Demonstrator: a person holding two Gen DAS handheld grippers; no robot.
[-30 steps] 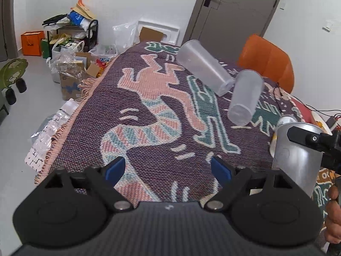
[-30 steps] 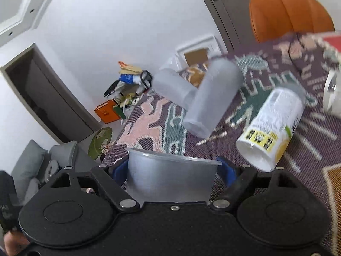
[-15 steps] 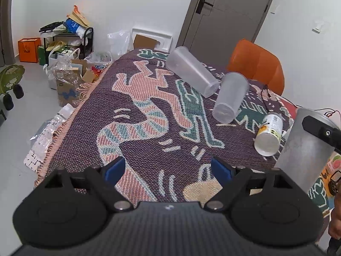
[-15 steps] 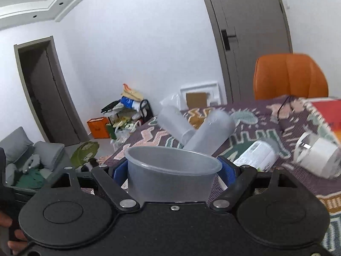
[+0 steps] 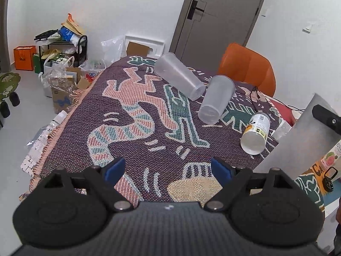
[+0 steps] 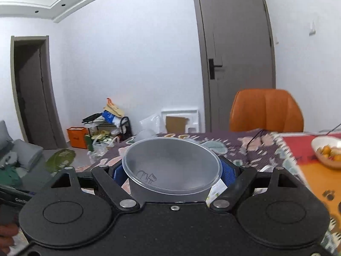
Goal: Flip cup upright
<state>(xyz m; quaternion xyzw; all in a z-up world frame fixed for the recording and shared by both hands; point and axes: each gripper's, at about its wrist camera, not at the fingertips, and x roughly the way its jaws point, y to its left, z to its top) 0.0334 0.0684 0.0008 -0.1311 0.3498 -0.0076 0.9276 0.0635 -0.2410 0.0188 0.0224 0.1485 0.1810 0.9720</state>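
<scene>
My right gripper (image 6: 173, 170) is shut on a translucent plastic cup (image 6: 170, 166), held nearly upright with its open rim toward the camera. The same cup (image 5: 298, 138) shows at the right edge of the left wrist view, tilted, above the table. My left gripper (image 5: 168, 167) is open and empty above the near part of the patterned tablecloth (image 5: 132, 115). Two more translucent cups (image 5: 178, 75) (image 5: 217, 99) lie on their sides at the far middle. A labelled cup (image 5: 255, 133) lies on its side to the right.
An orange chair (image 5: 247, 68) stands behind the table's far right. A bowl of orange fruit (image 6: 327, 152) sits on a red and orange mat at the right. A black cable (image 5: 255, 96) crosses the far right of the cloth. Boxes and bags clutter the floor on the left (image 5: 59, 64).
My right gripper has turned the held cup from lying sideways to nearly upright and lifted it. My left gripper has pulled back and risen, staying open.
</scene>
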